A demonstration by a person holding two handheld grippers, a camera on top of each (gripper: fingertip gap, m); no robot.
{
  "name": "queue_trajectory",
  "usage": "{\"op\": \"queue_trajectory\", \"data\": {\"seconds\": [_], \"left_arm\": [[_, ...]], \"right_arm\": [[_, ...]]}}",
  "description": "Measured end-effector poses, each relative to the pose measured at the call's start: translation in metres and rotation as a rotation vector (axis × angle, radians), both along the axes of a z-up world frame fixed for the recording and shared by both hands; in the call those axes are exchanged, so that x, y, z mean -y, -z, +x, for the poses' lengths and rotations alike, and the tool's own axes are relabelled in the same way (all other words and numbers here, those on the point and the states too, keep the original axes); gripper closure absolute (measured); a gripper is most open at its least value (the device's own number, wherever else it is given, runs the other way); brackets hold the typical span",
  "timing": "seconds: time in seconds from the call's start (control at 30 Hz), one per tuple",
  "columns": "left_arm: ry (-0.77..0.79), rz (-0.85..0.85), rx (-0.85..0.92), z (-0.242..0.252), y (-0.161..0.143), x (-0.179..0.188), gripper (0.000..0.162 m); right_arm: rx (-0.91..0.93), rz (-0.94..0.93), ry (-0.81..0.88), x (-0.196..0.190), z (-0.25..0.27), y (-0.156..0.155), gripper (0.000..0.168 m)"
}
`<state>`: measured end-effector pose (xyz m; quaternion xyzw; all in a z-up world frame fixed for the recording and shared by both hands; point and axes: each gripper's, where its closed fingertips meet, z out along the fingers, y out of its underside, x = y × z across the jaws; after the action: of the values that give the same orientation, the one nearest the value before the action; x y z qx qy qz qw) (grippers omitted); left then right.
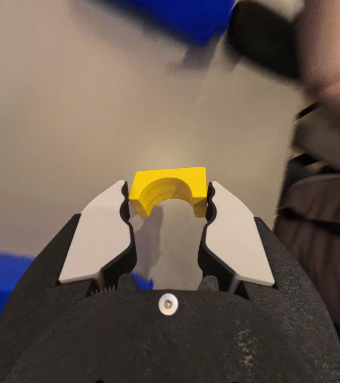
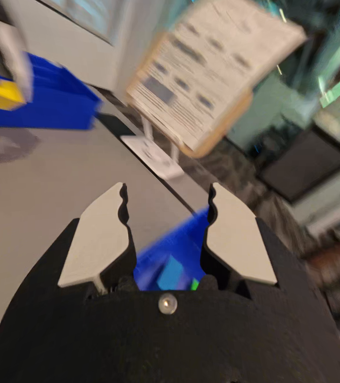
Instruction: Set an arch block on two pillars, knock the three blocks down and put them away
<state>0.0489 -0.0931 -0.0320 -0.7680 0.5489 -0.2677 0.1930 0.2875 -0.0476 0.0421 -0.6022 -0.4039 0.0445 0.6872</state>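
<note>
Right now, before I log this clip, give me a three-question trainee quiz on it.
1. True or false: the left tongs grip the yellow arch block.
2. Do the right tongs hold anything?
3. Multiple choice: the bin behind the arch block in the right wrist view is A red, B blue, C green.

Key: 1 true. 2 No, open and empty. 3 B.

Grey table [image 2: 40, 196] carries two blue bins [image 2: 61, 103], one at each end.

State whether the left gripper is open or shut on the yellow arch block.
Shut on it: the yellow arch block sits clamped between the left gripper fingertips, off the table.
</note>
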Motion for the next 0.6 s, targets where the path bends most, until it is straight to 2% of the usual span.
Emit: {"op": "queue_trajectory", "data": {"seconds": [0.1, 0.2, 0.3, 0.33, 0.4, 0.5, 0.53, 0.6], "left_arm": [[0.089, -0.13, 0.282, 0.027, -0.036, 0.019, 0.089], [0.176, -0.168, 0.368, 0.043, -0.045, 0.036, 0.089], [0.225, -0.22, 0.425, 0.058, -0.049, 0.05, 0.089], [0.237, -0.223, 0.428, 0.062, -0.048, 0.052, 0.089], [0.267, -0.224, 0.425, 0.066, -0.044, 0.057, 0.089], [0.243, -0.193, 0.442, 0.066, -0.048, 0.051, 0.085], [0.22, -0.158, 0.43, 0.062, -0.05, 0.045, 0.077], [0.15, -0.009, 0.404, 0.049, -0.056, 0.026, 0.075]], "right_arm": [[0.082, 0.119, -0.264, 0.043, -0.091, -0.001, 0.092], [0.188, 0.175, -0.399, 0.071, -0.156, 0.016, 0.092], [0.247, 0.204, -0.475, 0.087, -0.191, 0.029, 0.095], [0.252, 0.203, -0.498, 0.092, -0.198, 0.032, 0.102], [0.26, 0.255, -0.481, 0.094, -0.201, 0.03, 0.136], [0.272, 0.231, -0.446, 0.091, -0.191, 0.026, 0.136], [0.284, 0.241, -0.402, 0.084, -0.178, 0.019, 0.136], [0.266, 0.228, -0.224, 0.055, -0.127, -0.004, 0.136]]}}
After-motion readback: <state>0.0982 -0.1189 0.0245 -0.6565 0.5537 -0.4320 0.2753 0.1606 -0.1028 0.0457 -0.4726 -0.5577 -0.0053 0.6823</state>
